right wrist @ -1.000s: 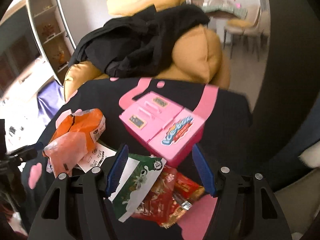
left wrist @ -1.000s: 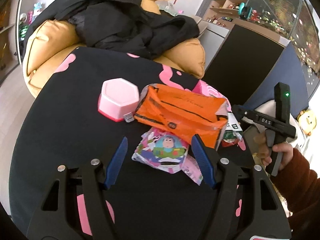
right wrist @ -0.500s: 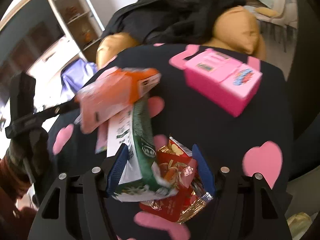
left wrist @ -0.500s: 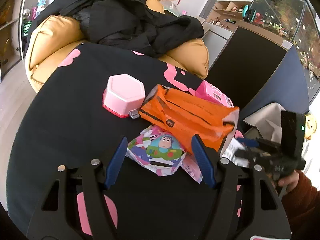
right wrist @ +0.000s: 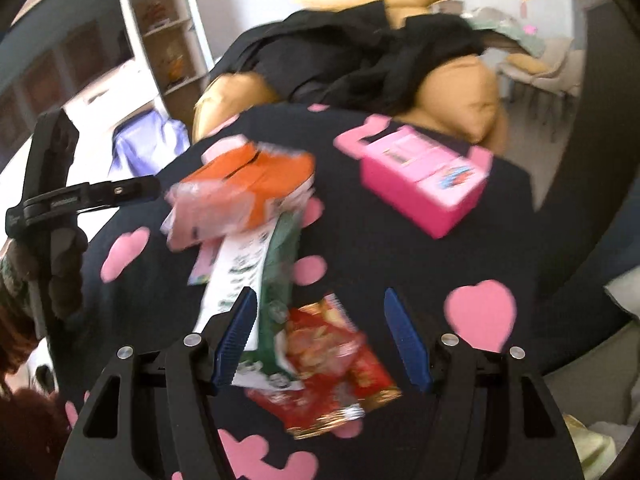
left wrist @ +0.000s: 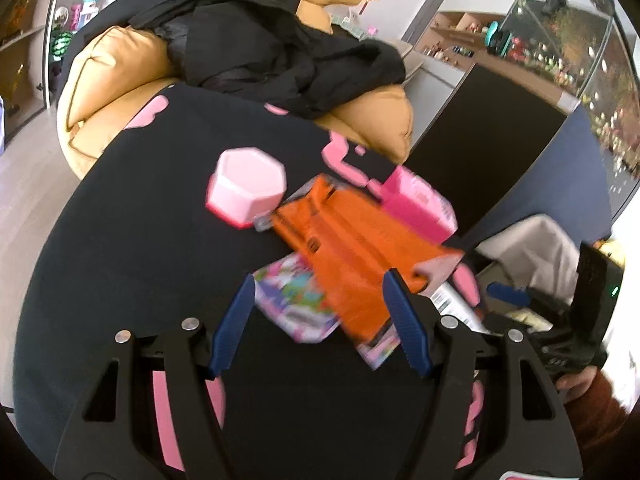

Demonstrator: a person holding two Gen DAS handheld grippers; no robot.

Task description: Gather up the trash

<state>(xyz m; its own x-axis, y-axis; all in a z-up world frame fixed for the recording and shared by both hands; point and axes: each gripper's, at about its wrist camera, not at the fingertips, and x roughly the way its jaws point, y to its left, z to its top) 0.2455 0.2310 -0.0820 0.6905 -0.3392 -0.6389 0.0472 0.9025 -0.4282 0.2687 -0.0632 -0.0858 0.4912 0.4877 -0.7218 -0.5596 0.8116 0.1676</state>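
Several wrappers lie in a heap on the black cloth with pink hearts (left wrist: 132,248). My left gripper (left wrist: 320,320) hovers open over a cartoon-printed wrapper (left wrist: 292,300) and the near end of an orange packet (left wrist: 344,248); neither pad touches them. My right gripper (right wrist: 320,336) is open above a red snack wrapper (right wrist: 332,356), its left finger beside a green-and-white packet (right wrist: 248,268). The orange packet (right wrist: 248,184) lies further ahead. Each gripper shows in the other view: the right gripper (left wrist: 560,320) at the table's right edge, the left gripper (right wrist: 80,196) at far left.
A pink hexagonal box (left wrist: 248,188) and a pink toy till (right wrist: 424,184) stand on the table beyond the wrappers. Behind is a tan armchair (left wrist: 104,76) with a black coat (left wrist: 264,48) over it. A pale bag (left wrist: 536,252) sits off the table's right edge beside a dark cabinet (left wrist: 480,140).
The right gripper has drawn back toward the table's near right edge and rolled, so its view swung left over the heap. The left gripper has barely shifted. No wrapper was picked up.
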